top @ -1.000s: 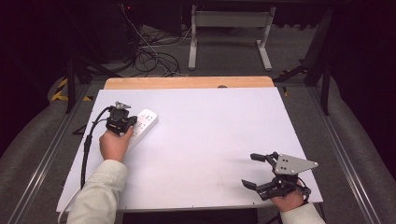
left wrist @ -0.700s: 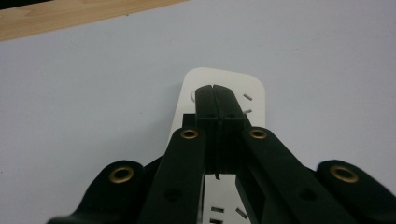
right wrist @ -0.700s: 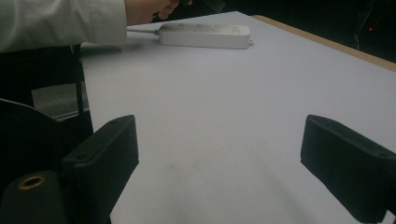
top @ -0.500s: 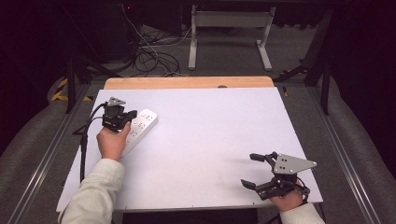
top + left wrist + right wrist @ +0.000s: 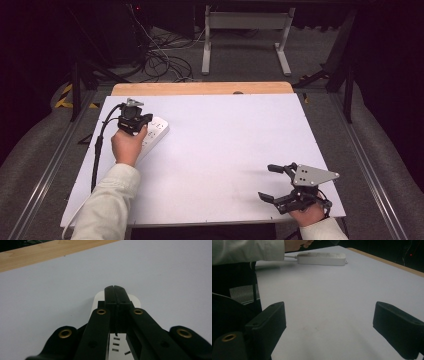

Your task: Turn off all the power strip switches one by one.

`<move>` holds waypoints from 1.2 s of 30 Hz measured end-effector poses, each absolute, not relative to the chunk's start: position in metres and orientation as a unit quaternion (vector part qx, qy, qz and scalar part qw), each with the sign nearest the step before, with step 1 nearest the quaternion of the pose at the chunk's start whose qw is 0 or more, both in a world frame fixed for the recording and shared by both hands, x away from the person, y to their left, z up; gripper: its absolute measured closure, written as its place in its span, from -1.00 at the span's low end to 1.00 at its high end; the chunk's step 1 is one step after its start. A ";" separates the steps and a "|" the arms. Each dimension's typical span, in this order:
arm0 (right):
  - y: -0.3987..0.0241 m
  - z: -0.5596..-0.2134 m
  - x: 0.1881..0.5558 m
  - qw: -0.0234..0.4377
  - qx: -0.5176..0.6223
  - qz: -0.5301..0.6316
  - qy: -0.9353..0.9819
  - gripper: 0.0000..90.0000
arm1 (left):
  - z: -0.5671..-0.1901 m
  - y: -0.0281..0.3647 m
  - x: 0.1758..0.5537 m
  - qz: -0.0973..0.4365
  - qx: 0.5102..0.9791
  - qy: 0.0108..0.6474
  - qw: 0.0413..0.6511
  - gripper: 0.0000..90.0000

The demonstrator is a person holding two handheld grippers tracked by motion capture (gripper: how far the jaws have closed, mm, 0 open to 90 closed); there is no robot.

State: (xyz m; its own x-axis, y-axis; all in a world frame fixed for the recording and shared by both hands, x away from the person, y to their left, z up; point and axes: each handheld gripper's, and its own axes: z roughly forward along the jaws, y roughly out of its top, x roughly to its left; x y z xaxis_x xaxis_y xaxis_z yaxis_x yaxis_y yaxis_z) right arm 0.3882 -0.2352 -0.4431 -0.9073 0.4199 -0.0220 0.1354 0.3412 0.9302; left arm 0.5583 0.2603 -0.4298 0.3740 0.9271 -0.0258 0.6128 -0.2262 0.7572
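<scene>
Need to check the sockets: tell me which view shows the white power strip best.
The right gripper view: the power strip lies whole along its length, unobstructed. In the high view the left hand and claw cover part of it. The left gripper view has shut jaws hiding most of it.

White table (image 5: 225, 150) with a wooden far edge (image 5: 200, 88), white power strip (image 5: 152, 135) lying far left on it, tangled cables (image 5: 160, 62) and grey stand legs (image 5: 245, 40) on floor beyond

The left gripper (image 5: 115, 293) is hovering over a white power strip (image 5: 117, 345), jaws pressed together (no gap between the tips), with the white table (image 5: 50, 290) and its wooden edge (image 5: 37, 252) lying beyond.
</scene>
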 end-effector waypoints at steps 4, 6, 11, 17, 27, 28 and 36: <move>-0.234 -0.444 0.389 0.126 0.171 0.548 0.809 -0.73 | -0.436 0.257 0.564 0.222 0.752 0.518 0.343 1.00; -0.234 -0.444 0.389 0.125 0.169 0.547 0.810 -0.73 | -0.439 0.257 0.566 0.220 0.753 0.521 0.337 1.00; -0.234 -0.444 0.390 0.125 0.170 0.547 0.810 -0.73 | -0.447 0.256 0.572 0.216 0.747 0.539 0.325 1.00; -0.234 -0.444 0.390 0.124 0.172 0.547 0.810 -0.73 | -0.453 0.256 0.576 0.217 0.743 0.548 0.318 1.00; -0.235 -0.445 0.391 0.124 0.173 0.547 0.809 -0.73 | -0.456 0.257 0.578 0.219 0.739 0.550 0.322 1.00; -0.235 -0.445 0.391 0.123 0.173 0.547 0.809 -0.73 | -0.456 0.256 0.578 0.218 0.741 0.548 0.322 1.00; -0.235 -0.445 0.391 0.123 0.172 0.548 0.810 -0.73 | -0.458 0.252 0.577 0.230 0.747 0.541 0.311 1.00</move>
State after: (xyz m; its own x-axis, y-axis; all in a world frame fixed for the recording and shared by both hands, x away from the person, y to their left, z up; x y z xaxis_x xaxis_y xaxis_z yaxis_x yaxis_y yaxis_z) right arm 0.3908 -0.2351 -0.4451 -0.9105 0.4134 -0.0100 0.1445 0.3409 0.9289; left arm 0.5773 0.2521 -0.4577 0.3085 0.9512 0.0060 0.6657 -0.2204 0.7130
